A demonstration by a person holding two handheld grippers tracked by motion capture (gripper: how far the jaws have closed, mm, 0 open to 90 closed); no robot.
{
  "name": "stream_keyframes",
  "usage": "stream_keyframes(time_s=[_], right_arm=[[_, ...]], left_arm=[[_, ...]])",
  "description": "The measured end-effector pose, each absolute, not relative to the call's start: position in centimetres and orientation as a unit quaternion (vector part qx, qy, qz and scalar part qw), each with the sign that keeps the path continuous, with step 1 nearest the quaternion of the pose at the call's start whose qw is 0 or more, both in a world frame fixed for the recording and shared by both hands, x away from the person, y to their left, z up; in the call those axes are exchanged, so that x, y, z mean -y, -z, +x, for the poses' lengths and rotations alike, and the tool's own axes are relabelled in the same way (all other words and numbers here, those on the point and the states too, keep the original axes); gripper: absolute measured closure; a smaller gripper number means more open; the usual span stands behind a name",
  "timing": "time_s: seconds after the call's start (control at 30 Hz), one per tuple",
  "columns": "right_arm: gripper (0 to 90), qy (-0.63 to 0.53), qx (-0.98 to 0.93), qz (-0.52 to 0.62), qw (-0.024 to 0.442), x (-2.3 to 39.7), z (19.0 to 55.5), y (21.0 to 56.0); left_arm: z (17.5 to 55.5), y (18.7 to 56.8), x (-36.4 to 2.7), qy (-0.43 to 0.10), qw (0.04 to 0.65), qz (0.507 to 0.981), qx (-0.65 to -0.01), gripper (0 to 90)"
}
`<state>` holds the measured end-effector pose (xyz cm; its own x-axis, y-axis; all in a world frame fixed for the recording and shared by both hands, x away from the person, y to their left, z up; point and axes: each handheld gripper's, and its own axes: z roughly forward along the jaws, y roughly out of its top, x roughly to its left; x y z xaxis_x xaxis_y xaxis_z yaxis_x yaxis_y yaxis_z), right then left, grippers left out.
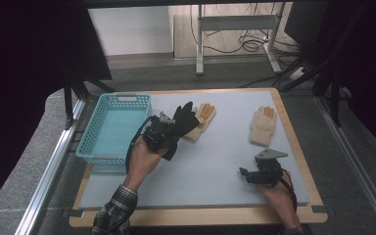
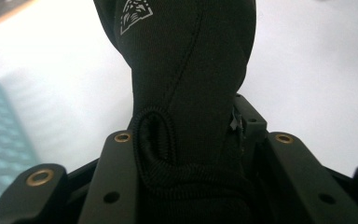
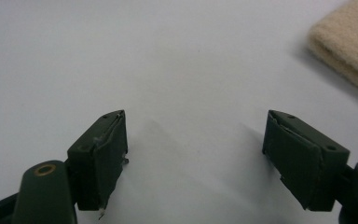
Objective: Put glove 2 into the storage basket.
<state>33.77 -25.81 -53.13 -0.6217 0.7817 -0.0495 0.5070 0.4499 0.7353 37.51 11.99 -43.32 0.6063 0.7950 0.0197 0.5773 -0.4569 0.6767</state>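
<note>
My left gripper [image 1: 165, 131] is shut on a black glove [image 1: 183, 121], lifted off the pale mat [image 1: 215, 161] just right of the blue basket [image 1: 113, 125]. In the left gripper view the black glove [image 2: 186, 70] runs up from between the jaws, its cuff bunched between them. A cream glove with orange fingertips [image 1: 200, 120] lies on the mat partly under the black one. A second cream glove [image 1: 263, 126] lies at the right. My right gripper [image 1: 247, 175] rests low at the front right, open, with nothing between its fingers; its own view shows the cream glove [image 3: 349, 51] at the upper right.
The blue basket stands at the mat's left edge with nothing visible inside. A wooden border [image 1: 200, 215] frames the mat. Behind the table are a metal desk frame [image 1: 235, 29] and cables on the floor.
</note>
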Motion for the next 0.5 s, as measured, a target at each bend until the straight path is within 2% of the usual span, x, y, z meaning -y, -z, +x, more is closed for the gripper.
stream_keyframes(time_s=[0.3, 0.5], right_arm=[[21.4, -0.352, -0.829, 0.389, 0.195, 25.8, 33.8, 53.1], [21.4, -0.352, -0.829, 0.389, 0.195, 25.8, 33.8, 53.1]], left_arm=[[39.3, 41.9, -16.8, -0.181, 0.325, 0.808, -0.456, 61.6], [40.3, 41.9, -20.6, -0.196, 0.304, 0.788, -0.498, 61.4]])
